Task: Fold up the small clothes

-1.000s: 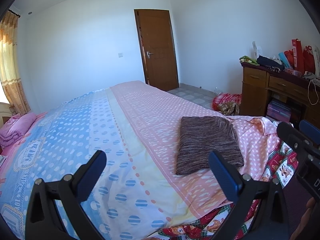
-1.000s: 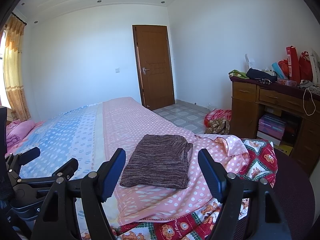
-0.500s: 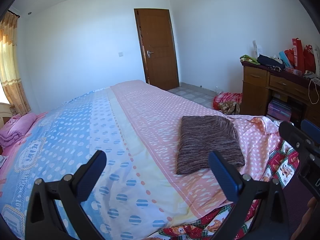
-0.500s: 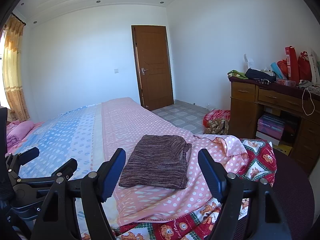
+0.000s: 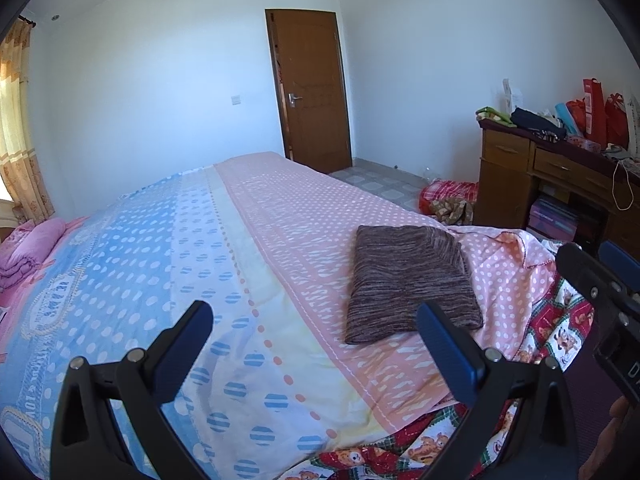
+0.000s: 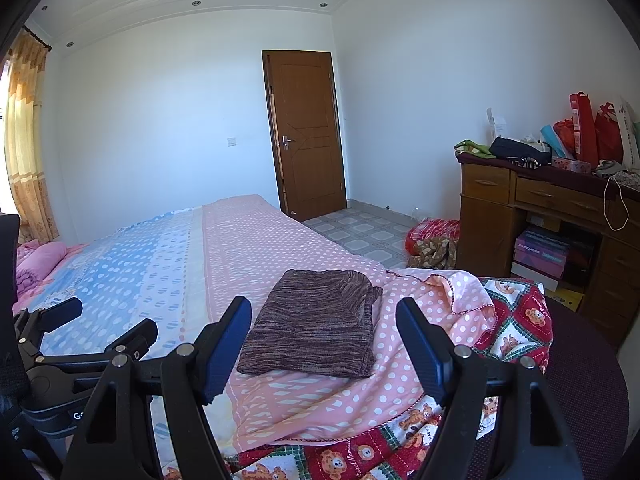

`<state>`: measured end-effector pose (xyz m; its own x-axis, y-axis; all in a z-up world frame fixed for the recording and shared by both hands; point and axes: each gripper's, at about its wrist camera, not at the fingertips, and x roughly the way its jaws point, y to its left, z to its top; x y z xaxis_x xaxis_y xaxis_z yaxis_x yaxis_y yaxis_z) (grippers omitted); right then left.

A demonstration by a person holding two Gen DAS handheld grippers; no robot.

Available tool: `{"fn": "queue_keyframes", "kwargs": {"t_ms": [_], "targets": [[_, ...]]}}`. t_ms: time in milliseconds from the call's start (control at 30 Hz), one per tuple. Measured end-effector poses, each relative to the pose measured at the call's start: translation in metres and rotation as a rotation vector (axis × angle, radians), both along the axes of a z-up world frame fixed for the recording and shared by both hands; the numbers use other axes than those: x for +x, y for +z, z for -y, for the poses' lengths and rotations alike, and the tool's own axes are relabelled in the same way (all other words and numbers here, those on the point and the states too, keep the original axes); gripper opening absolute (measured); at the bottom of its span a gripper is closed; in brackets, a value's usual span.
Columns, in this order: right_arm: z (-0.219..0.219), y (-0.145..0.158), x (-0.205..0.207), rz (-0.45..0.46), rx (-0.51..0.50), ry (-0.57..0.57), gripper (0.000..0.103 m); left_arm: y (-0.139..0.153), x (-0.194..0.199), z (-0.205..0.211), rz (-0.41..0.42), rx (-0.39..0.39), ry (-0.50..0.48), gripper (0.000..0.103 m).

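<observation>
White walls and a bed (image 5: 168, 272) with a blue, cream and pink spotted sheet fill both views. Nearest the left camera, the left tool (image 5: 316, 328) hangs above the bed's foot with its jaws spread wide and nothing between them; its fingers (image 5: 188, 344) sit at 7 and 5 o'clock in that view. The right tool (image 6: 324, 332) is likewise wide open and holds nothing, and the left tool shows at 8 o'clock in the right view.

Just beyond the right tool, at the middle of its view, the sweater (image 6: 316, 324) lies folded into a flat rectangle on the pink strip of the sheet, near the bed's corner. In the left view it lies at 3 o'clock, apart from both tools. A bear quilt (image 6: 516, 320) hangs off the corner at 4 o'clock.

Farther off, a wooden worktop (image 6: 552, 196) piled with bags stands at 3 o'clock, and a brown door (image 6: 306, 132), shut, stands at 12 o'clock. Curtains (image 6: 24, 140) hang at 9 o'clock.
</observation>
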<state>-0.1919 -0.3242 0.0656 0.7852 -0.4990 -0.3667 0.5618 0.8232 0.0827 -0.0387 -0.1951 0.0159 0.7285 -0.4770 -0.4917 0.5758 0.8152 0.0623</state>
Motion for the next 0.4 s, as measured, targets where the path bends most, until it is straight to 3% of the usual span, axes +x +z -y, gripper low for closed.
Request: {"fn": "queue_keyframes", "kwargs": {"t_ms": [400], "targets": [[0.0010,-0.0030,0.0031,-0.012,0.008,-0.007,0.075,0.0015,0.0011,-0.0006,0.011,-0.005,-0.008,0.103]]}}
